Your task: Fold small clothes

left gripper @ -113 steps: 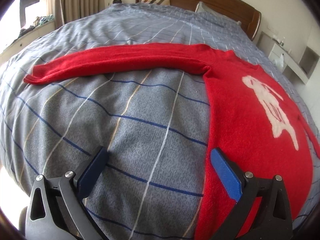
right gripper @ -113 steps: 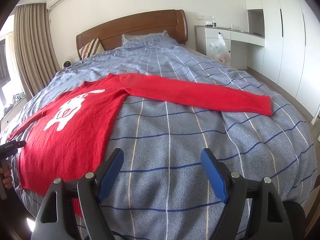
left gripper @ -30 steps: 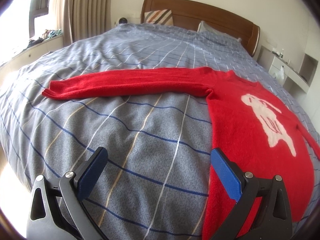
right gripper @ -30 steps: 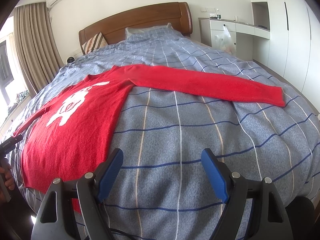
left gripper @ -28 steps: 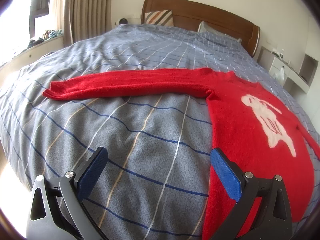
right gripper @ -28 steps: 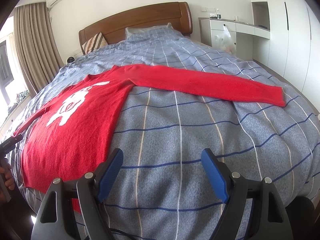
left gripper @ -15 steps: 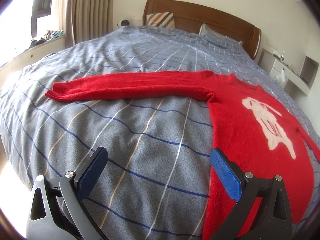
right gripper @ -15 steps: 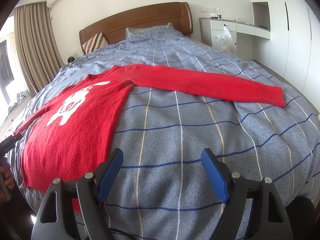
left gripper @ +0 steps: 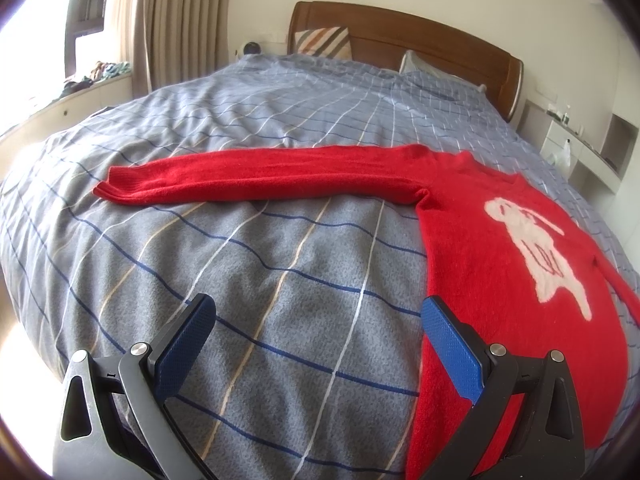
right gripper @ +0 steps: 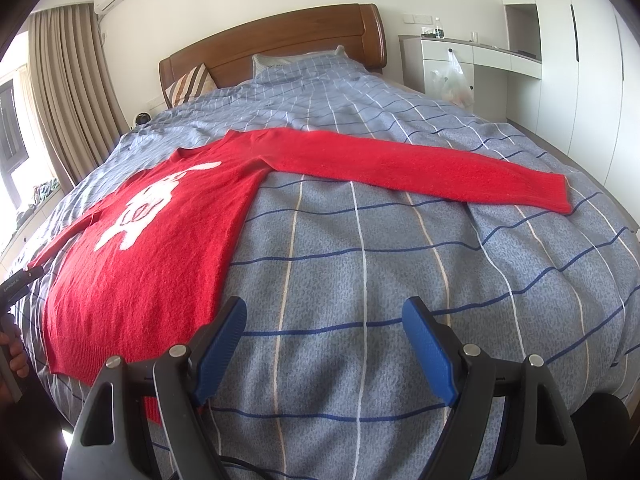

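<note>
A red sweater (left gripper: 500,264) with a white animal figure lies flat on the blue-grey checked bedspread (left gripper: 280,272), both sleeves stretched out sideways. The left gripper (left gripper: 318,344) and the right gripper (right gripper: 324,342) hover above the bed's near edge, jaws spread wide, holding nothing.

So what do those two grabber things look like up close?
Both look alike. The left gripper and the right gripper each have two bright blue fingers with bumpy, dotted pads. The fingers sit on black and dark grey arms with triangle-shaped holes, joined by shiny silver round bolts. A thin dark cable shows under the right one.
</note>
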